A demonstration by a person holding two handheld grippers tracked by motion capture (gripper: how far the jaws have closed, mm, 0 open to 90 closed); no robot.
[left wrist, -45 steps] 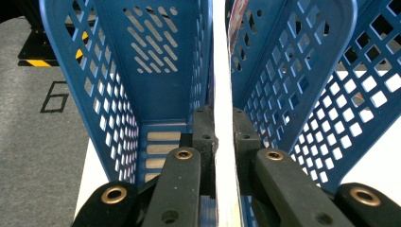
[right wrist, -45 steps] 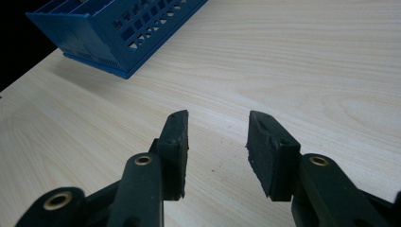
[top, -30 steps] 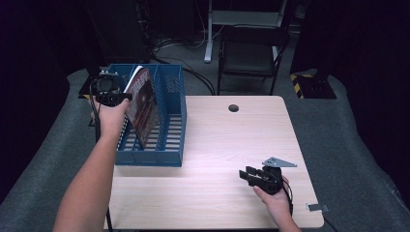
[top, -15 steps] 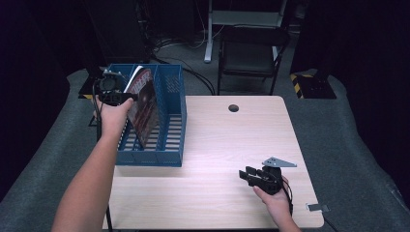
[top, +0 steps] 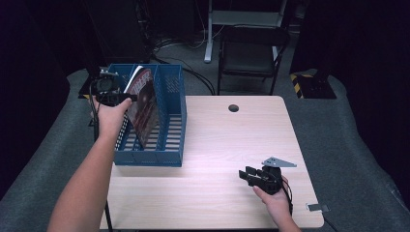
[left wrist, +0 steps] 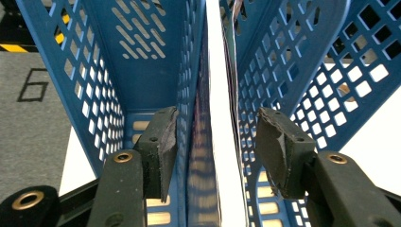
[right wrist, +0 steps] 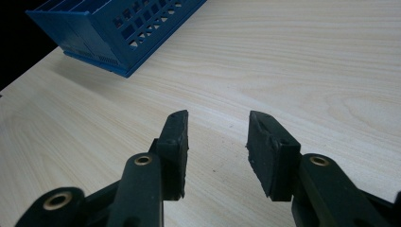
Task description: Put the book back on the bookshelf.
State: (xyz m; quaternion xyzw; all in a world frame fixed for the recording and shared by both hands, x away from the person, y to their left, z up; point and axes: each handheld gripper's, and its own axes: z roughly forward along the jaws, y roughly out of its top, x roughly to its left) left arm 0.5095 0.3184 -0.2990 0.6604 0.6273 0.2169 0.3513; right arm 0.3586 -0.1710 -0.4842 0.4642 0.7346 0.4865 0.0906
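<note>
A blue slotted file rack (top: 164, 121) stands on the left side of the pale wooden table (top: 217, 140). A magazine (top: 144, 104) with a dark red cover stands upright in it, leaning a little. My left gripper (top: 121, 96) is at the magazine's top edge. In the left gripper view the left gripper (left wrist: 217, 116) is open, a jaw on either side of the magazine's white edge (left wrist: 220, 94), each with a gap to it, inside the rack (left wrist: 142, 56). My right gripper (top: 245, 175) rests low over the table's front right, and its view shows the right gripper (right wrist: 217, 118) open and empty.
A black chair (top: 251, 53) stands behind the table. A round cable hole (top: 233, 108) sits near the table's back edge. A small grey tab (top: 318, 208) lies at the front right corner. The rack's corner (right wrist: 118, 28) lies ahead and left of the right gripper.
</note>
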